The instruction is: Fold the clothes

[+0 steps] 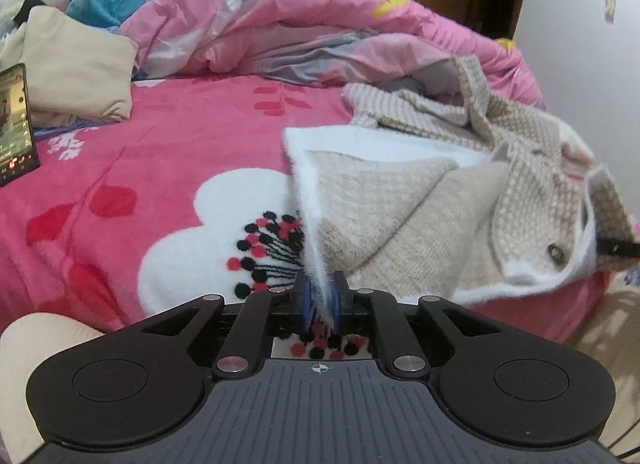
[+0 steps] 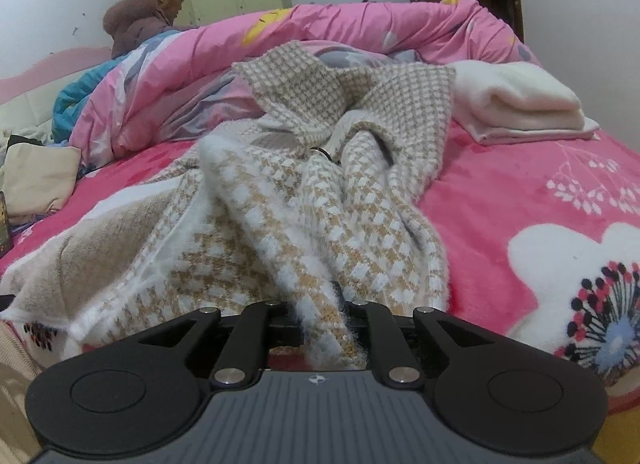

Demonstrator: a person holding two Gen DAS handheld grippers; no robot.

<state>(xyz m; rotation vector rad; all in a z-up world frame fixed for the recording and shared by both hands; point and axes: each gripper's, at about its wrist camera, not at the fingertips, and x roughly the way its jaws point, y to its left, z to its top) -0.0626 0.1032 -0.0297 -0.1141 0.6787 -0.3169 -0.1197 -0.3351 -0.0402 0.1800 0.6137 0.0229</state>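
Observation:
A beige and white houndstooth knitted jacket point(image 1: 460, 200) lies rumpled on the pink flowered bed blanket point(image 1: 160, 168). My left gripper point(image 1: 320, 298) is shut on the jacket's fluffy white edge, which rises from between the blue pads up to the garment's corner. In the right wrist view the same jacket point(image 2: 280, 204) spreads out ahead, and my right gripper point(image 2: 324, 328) is shut on a thick bunched fold of its checked cloth. The fingertips are hidden under the fabric. At the far right of the left wrist view a black finger point(image 1: 616, 248) of the other gripper shows at the jacket.
A pink quilt point(image 2: 360, 24) is heaped along the far side of the bed. A folded cream garment point(image 2: 520, 104) lies at the right, a beige folded one point(image 1: 76, 68) at the left beside a lit phone point(image 1: 16, 124). A person in an orange hat point(image 2: 160, 12) sits at the back.

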